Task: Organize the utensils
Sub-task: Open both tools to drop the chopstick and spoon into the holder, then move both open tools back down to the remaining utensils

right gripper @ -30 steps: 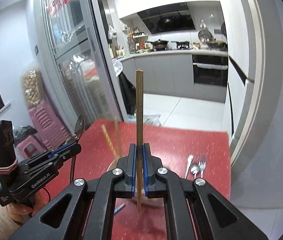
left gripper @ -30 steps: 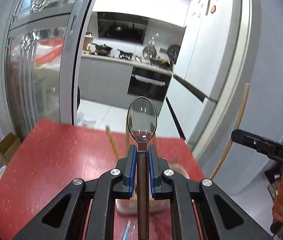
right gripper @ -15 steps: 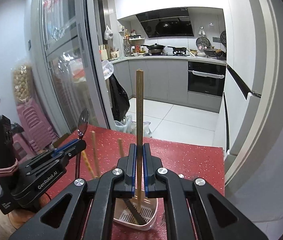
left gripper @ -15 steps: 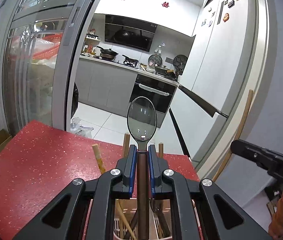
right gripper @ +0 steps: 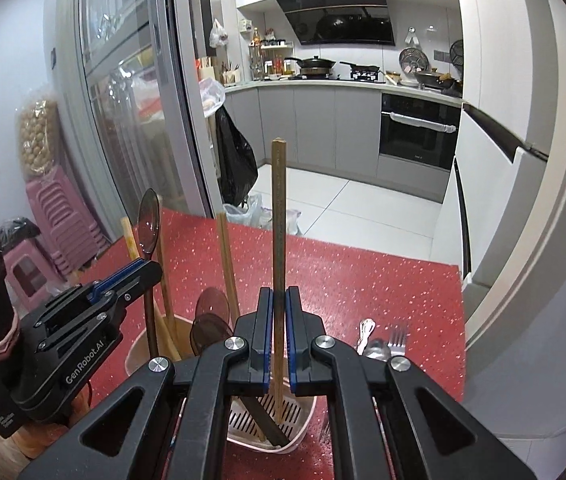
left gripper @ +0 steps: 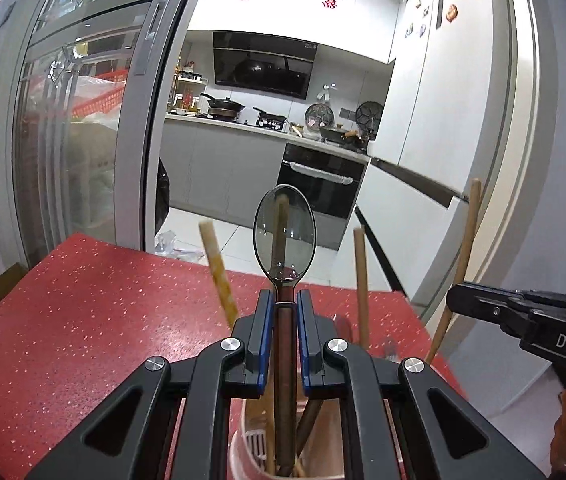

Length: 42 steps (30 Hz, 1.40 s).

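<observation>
Two tongs hang over the utensil holder [right gripper: 283,436] on the red worktop [right gripper: 383,280]: left tongs [left gripper: 285,304] clamped on a brown-handled spoon [left gripper: 284,236], right tongs [right gripper: 279,300] clamped on an upright chopstick [right gripper: 278,216]. Right of the holder lie a fork [right gripper: 397,340] and spoons [right gripper: 367,334].

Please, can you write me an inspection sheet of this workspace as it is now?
Surface: red speckled table.
Job's things: pink utensil holder with chopsticks and spoons standing in it; brown-handled spoon; wooden chopstick.
Clutter: fork and metal spoon lying on the table beside the holder.
Grippers: left gripper shut on the spoon; right gripper shut on the chopstick, both above the holder.
Cables: nothing seen.
Surroundings: kitchen with oven, glass sliding door, pink stools.
</observation>
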Available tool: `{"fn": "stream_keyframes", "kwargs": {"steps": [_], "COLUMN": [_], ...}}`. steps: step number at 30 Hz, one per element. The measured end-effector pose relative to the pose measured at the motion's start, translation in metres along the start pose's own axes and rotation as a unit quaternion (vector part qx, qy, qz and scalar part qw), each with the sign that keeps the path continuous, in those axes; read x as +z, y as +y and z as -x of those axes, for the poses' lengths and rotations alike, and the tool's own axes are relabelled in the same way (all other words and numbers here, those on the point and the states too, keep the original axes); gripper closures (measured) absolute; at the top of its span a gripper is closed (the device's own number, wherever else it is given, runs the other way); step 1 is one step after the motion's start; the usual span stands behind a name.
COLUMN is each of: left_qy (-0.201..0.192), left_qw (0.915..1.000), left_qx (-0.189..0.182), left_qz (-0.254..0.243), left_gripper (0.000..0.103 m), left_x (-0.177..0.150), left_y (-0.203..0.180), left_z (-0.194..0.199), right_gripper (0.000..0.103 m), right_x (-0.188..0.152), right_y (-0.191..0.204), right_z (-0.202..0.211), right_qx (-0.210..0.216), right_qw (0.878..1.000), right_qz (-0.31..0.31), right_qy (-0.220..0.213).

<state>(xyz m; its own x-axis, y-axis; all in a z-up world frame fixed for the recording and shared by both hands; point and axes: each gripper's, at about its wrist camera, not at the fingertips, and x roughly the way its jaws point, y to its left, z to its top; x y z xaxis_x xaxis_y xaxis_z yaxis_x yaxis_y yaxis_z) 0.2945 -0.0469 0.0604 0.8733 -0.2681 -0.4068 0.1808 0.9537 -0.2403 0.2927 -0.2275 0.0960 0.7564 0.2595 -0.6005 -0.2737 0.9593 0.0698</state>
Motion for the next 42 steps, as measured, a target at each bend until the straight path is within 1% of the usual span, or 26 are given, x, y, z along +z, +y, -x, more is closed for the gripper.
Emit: {"fn": "stream_keyframes", "kwargs": {"steps": [6, 8, 10, 19, 25, 29, 31, 32, 33, 36, 42], "left_qy": [0.018, 0.020, 0.025, 0.039, 0.040, 0.040, 0.041, 0.041, 0.040, 0.032, 0.028], "left_qw": [0.9997, 0.9995, 0.9991, 0.9987, 0.9986, 0.9985, 0.9985, 0.9984, 0.9984, 0.9984, 0.9980], "left_qx": [0.013, 0.020, 0.027, 0.028, 0.030, 0.032, 0.033, 0.033, 0.035, 0.038, 0.039], "left_qz": [-0.003, -0.011, -0.019, -0.019, -0.019, -0.019, -0.018, -0.019, -0.020, -0.028, -0.042], "left_gripper": [0.067, 0.067, 0.067, 0.067, 0.067, 0.067, 0.067, 0.067, 0.067, 0.067, 0.067], "left_x": [-0.012, -0.014, -0.014, -0.014, -0.012, -0.012, -0.012, -0.012, -0.012, -0.011, -0.010], "left_y": [0.004, 0.000, -0.003, -0.007, -0.006, -0.008, -0.007, -0.007, -0.008, -0.011, -0.019], "left_z": [-0.003, -0.002, -0.003, -0.006, -0.006, -0.005, -0.005, -0.005, -0.004, 0.001, 0.009], "right_gripper": [0.097, 0.097, 0.097, 0.096, 0.096, 0.095, 0.093, 0.088, 0.082, 0.069, 0.068], "right_x": [-0.013, -0.014, -0.014, -0.007, -0.011, -0.013, -0.014, -0.014, -0.015, -0.018, -0.022], "right_y": [0.006, 0.007, 0.007, 0.005, -0.005, -0.011, -0.014, -0.015, -0.016, -0.017, -0.015], "right_z": [-0.012, -0.016, -0.020, -0.031, -0.039, -0.039, -0.038, -0.037, -0.035, -0.031, -0.014], "right_qx": [0.005, 0.007, 0.010, 0.020, 0.033, 0.038, 0.039, 0.040, 0.041, 0.043, 0.044], "right_qw": [1.000, 1.000, 0.999, 0.999, 0.997, 0.996, 0.996, 0.996, 0.996, 0.995, 0.996], "right_qz": [0.014, 0.015, 0.010, -0.010, -0.039, -0.049, -0.054, -0.058, -0.061, -0.068, -0.072], "right_qy": [0.017, 0.022, 0.029, 0.040, 0.057, 0.060, 0.060, 0.059, 0.058, 0.053, 0.038]}}
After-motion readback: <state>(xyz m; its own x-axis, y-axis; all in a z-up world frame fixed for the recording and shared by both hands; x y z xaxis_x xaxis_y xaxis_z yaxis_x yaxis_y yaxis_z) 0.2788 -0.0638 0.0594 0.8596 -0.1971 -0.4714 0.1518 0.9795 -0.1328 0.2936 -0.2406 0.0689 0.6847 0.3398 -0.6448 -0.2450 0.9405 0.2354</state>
